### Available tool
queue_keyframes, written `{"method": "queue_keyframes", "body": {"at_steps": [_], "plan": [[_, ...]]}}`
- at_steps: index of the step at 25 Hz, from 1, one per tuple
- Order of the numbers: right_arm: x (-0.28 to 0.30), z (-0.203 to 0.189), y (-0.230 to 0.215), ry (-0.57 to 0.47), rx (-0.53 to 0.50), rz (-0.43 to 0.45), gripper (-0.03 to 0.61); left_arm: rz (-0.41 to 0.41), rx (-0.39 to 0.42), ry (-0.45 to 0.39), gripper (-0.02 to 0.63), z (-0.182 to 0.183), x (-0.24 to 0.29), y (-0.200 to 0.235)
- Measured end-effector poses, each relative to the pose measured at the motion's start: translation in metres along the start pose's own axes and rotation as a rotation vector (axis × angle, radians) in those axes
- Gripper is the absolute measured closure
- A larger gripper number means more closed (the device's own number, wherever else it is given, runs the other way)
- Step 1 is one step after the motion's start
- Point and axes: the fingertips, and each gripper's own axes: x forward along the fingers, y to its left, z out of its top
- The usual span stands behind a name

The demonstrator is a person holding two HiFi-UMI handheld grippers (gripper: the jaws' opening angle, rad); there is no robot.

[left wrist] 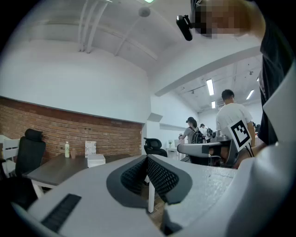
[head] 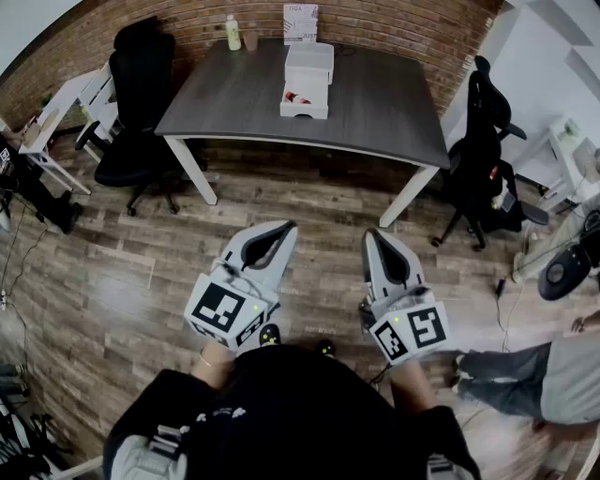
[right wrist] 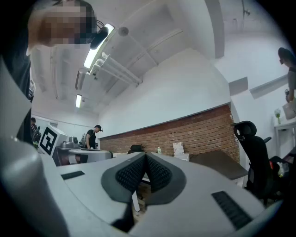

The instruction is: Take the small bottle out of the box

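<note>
An open white box [head: 305, 99] sits on the dark grey table [head: 375, 112], far ahead of me, with a small red-and-white item [head: 297, 97] inside it. A second white box [head: 309, 61] stands just behind. My left gripper [head: 290, 226] and right gripper [head: 369, 232] are held side by side over the wooden floor, well short of the table. Both are shut with nothing between the pads. In the left gripper view the jaws [left wrist: 147, 158] meet tip to tip, and the white box [left wrist: 95, 160] is small in the distance. The right gripper view shows its jaws [right wrist: 145, 154] shut too.
A green bottle [head: 232, 33], a cup [head: 250, 39] and a white carton [head: 300, 21] stand at the table's far edge by the brick wall. Black office chairs flank the table at left [head: 141, 94] and right [head: 483, 141]. A person's leg [head: 506, 380] lies at the right.
</note>
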Motion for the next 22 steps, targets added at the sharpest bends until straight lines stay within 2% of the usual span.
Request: {"method": "queue_keyframes", "body": {"at_steps": [15,22], "plan": [[-0.011,0.004,-0.014,-0.038,0.033,0.024,0.578,0.027,0.005,0.025,0.617,-0.003,0.006,-0.016],[-0.034,0.004,-0.038,-0.036,0.048,0.028,0.577,0.042,0.009,0.030,0.617,-0.007,0.019,-0.043]]}}
